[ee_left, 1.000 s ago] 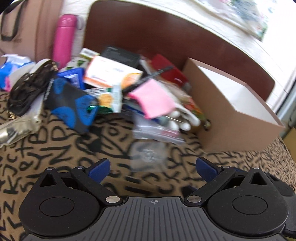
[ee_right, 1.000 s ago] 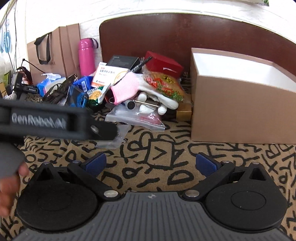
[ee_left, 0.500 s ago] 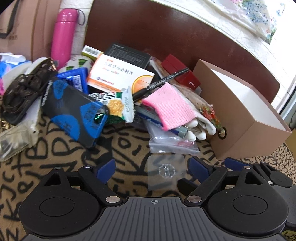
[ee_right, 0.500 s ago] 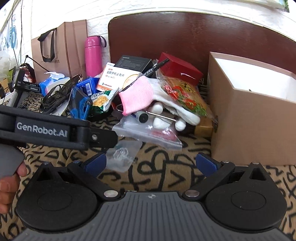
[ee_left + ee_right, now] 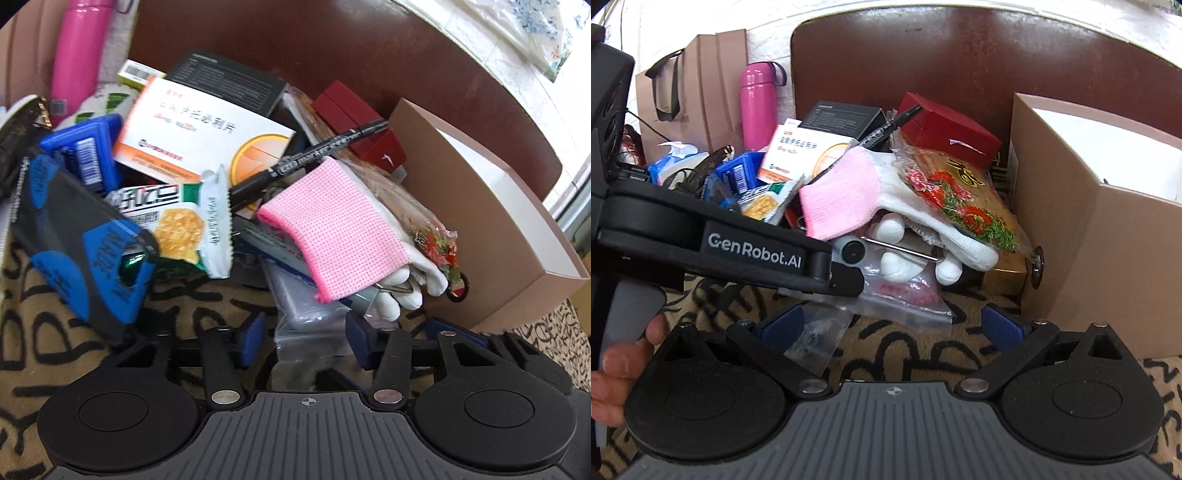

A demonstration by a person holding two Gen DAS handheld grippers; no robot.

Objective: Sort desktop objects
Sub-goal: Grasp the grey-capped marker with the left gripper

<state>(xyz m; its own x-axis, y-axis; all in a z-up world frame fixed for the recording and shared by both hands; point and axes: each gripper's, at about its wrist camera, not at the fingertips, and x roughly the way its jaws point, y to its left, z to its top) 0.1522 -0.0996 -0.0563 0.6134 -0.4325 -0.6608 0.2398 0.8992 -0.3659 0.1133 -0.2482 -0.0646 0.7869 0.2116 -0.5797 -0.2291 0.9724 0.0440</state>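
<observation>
Your left gripper [image 5: 304, 341] is closing around a clear plastic bag [image 5: 314, 332] at the near edge of the clutter pile.

The open cardboard box [image 5: 1089, 229] stands right of the pile; the pink-cuffed glove [image 5: 343, 232] lies above the bag; your right gripper [image 5: 892, 326] hovers with fingers wide apart, empty.
</observation>
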